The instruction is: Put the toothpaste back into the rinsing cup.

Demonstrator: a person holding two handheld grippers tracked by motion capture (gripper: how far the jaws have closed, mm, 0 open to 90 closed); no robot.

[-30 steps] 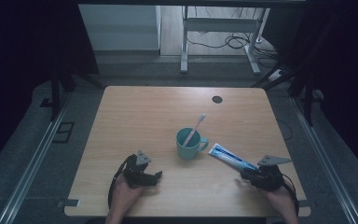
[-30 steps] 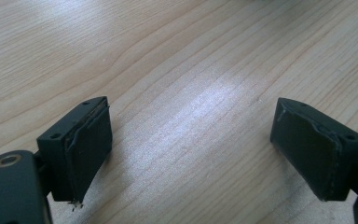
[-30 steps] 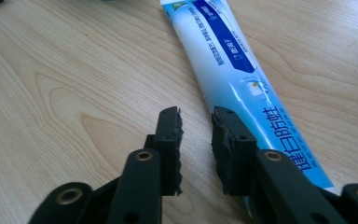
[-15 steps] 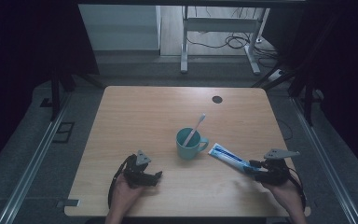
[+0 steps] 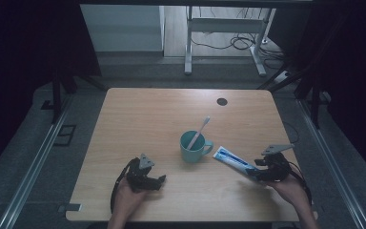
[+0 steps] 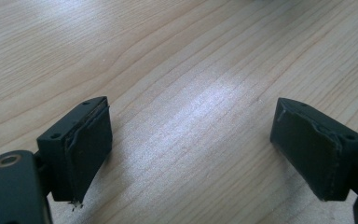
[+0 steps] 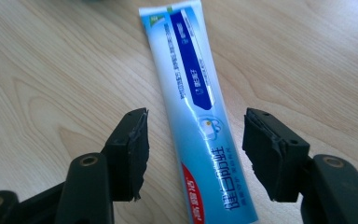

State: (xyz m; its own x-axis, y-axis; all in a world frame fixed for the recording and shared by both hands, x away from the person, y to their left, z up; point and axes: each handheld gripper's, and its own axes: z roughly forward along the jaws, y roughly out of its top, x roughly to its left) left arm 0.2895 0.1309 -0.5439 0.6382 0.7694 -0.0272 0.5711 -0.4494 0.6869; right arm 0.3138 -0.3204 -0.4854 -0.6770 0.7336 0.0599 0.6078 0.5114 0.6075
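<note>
The toothpaste tube (image 7: 193, 116) lies flat on the worktop (image 5: 147, 119), just right of the teal mug (image 5: 193, 147) that holds a toothbrush (image 5: 200, 130). The right claw (image 7: 193, 154) straddles the tube's near end; its jaws have just been opening and stand clear of the tube on both sides. The left claw (image 6: 191, 149) rests spread wide over bare wood, well apart from the mug.

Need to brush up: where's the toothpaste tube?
In the high view, the toothpaste tube lies flat on the table's right side, between the teal mug and the right gripper.
</note>
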